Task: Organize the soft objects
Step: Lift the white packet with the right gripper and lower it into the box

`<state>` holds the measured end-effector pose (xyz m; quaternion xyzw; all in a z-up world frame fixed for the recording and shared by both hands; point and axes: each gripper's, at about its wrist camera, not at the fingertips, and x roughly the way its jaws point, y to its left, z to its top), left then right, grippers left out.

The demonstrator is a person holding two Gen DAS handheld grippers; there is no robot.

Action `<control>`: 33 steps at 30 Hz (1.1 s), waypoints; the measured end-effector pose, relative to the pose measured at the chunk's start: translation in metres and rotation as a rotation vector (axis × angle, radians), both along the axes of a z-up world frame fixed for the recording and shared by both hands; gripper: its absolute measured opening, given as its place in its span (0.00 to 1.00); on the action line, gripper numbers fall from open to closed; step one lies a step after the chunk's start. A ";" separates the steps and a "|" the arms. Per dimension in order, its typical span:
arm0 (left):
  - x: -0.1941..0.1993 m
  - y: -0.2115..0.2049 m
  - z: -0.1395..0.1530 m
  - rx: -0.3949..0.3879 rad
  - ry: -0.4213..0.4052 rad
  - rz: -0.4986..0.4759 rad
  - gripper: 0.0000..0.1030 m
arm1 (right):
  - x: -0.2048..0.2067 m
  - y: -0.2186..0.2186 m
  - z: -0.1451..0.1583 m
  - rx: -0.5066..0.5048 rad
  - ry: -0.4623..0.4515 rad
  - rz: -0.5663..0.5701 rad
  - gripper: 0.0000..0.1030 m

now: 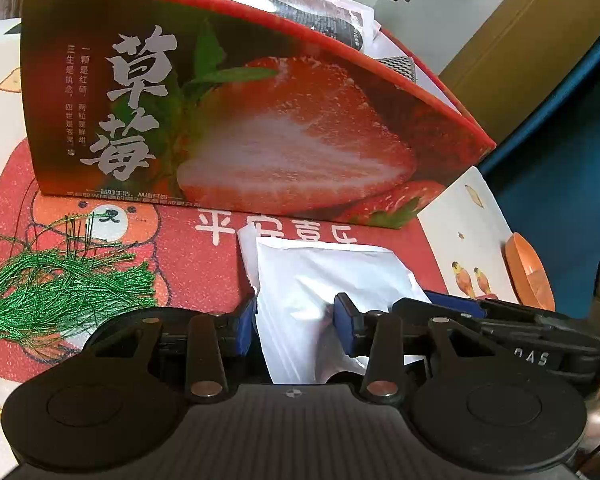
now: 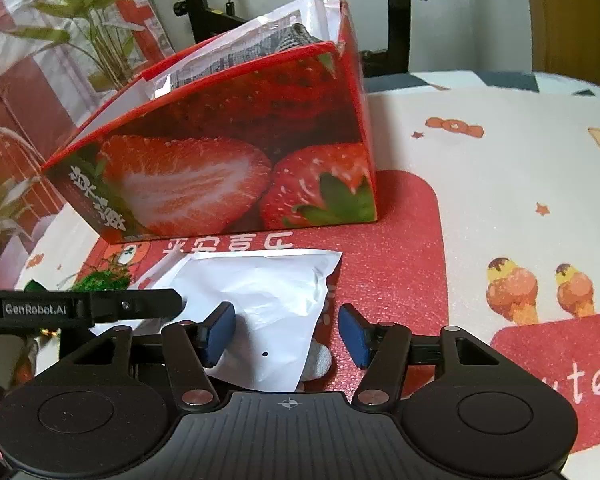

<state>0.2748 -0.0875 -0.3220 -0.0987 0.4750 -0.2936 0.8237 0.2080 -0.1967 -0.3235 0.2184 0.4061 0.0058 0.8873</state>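
White pouch (image 1: 320, 280) btwn both grippers, left gripper (image 1: 296, 320) pinching it, right gripper (image 2: 286, 330) apart, strawberry box (image 1: 240, 120) behind

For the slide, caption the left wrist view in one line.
Left claw straddles a white pouch lying before the strawberry box, green threads alongside.

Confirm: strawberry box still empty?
No. The strawberry box already holds packets that stick up above its open top.

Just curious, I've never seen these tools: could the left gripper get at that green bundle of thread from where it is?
Probably yes. The green thread lies uncovered on the mat, just beside the left gripper, but the white pouch sits between its fingers.
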 end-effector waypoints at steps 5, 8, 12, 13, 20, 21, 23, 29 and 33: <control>0.000 0.005 0.000 -0.004 -0.006 -0.003 0.44 | 0.007 -0.008 -0.005 0.102 0.014 -0.007 0.41; 0.001 0.008 0.001 -0.011 -0.001 0.001 0.43 | 0.011 -0.010 -0.006 0.121 0.017 -0.011 0.38; 0.003 0.011 0.002 -0.022 0.016 0.006 0.42 | 0.012 -0.010 -0.004 0.088 0.025 -0.018 0.20; 0.004 0.012 0.002 -0.028 0.023 0.008 0.42 | 0.011 -0.010 -0.003 0.078 0.021 -0.013 0.17; 0.000 0.023 0.013 -0.067 0.016 0.022 0.39 | 0.005 0.004 0.019 0.008 -0.062 0.042 0.12; -0.002 0.024 0.017 -0.062 -0.001 0.023 0.39 | 0.004 0.007 0.023 -0.013 -0.078 0.053 0.12; -0.005 0.029 0.027 -0.061 -0.037 0.025 0.39 | 0.003 0.011 0.033 -0.036 -0.114 0.071 0.11; -0.016 0.052 0.062 -0.106 -0.133 0.040 0.39 | -0.002 0.023 0.065 -0.088 -0.222 0.132 0.10; -0.024 0.062 0.091 -0.124 -0.218 0.048 0.39 | -0.002 0.028 0.087 -0.102 -0.283 0.160 0.10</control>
